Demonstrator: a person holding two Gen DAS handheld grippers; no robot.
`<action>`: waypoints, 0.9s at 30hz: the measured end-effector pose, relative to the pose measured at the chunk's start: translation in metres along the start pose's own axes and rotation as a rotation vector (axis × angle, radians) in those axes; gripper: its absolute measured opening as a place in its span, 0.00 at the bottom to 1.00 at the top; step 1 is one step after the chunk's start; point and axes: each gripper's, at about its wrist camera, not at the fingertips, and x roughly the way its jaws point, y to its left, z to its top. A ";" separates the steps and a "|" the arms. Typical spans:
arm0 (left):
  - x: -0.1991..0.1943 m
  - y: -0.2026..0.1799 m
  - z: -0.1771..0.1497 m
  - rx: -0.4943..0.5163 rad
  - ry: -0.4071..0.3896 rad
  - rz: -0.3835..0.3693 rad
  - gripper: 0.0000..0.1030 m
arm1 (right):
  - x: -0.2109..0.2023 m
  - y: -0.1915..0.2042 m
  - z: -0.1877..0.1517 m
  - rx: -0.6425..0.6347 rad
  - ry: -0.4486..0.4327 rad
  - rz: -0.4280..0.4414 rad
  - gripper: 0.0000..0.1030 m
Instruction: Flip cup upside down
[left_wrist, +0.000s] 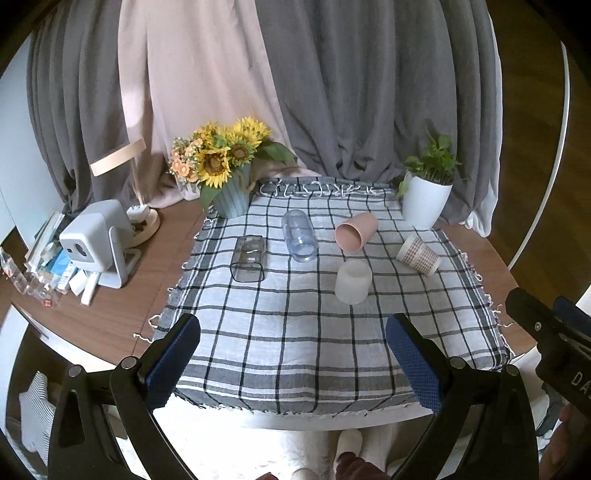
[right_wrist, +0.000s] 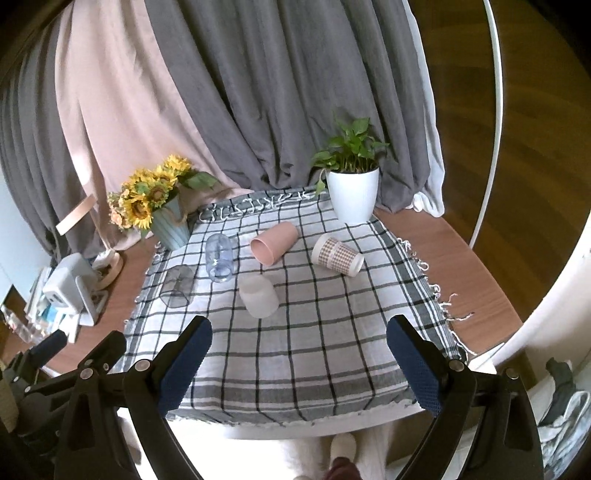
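Several cups sit on a checked cloth (left_wrist: 295, 332). A frosted white cup (left_wrist: 353, 281) (right_wrist: 258, 296) stands upside down in the middle. A pink cup (left_wrist: 356, 231) (right_wrist: 274, 243), a clear blue cup (left_wrist: 299, 235) (right_wrist: 218, 258), a smoky grey cup (left_wrist: 249, 258) (right_wrist: 177, 286) and a brown-checked paper cup (left_wrist: 418, 254) (right_wrist: 337, 254) lie on their sides. My left gripper (left_wrist: 293, 354) is open and empty over the near cloth. My right gripper (right_wrist: 299, 358) is open and empty too, near the front edge.
A sunflower vase (left_wrist: 231, 195) stands at the back left of the cloth and a white plant pot (left_wrist: 424, 203) at the back right. A small white device (left_wrist: 98, 243) and clutter sit on the wooden table (left_wrist: 110, 314) to the left. Curtains hang behind.
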 end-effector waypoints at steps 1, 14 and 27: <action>-0.002 0.002 -0.001 -0.004 -0.004 -0.003 1.00 | -0.002 0.001 0.000 -0.001 0.000 -0.001 0.93; -0.012 0.008 -0.002 -0.010 -0.021 -0.006 1.00 | -0.019 0.014 -0.008 -0.011 -0.021 0.011 0.93; -0.018 0.015 0.001 -0.006 -0.032 -0.006 1.00 | -0.021 0.020 -0.008 -0.012 -0.025 0.014 0.93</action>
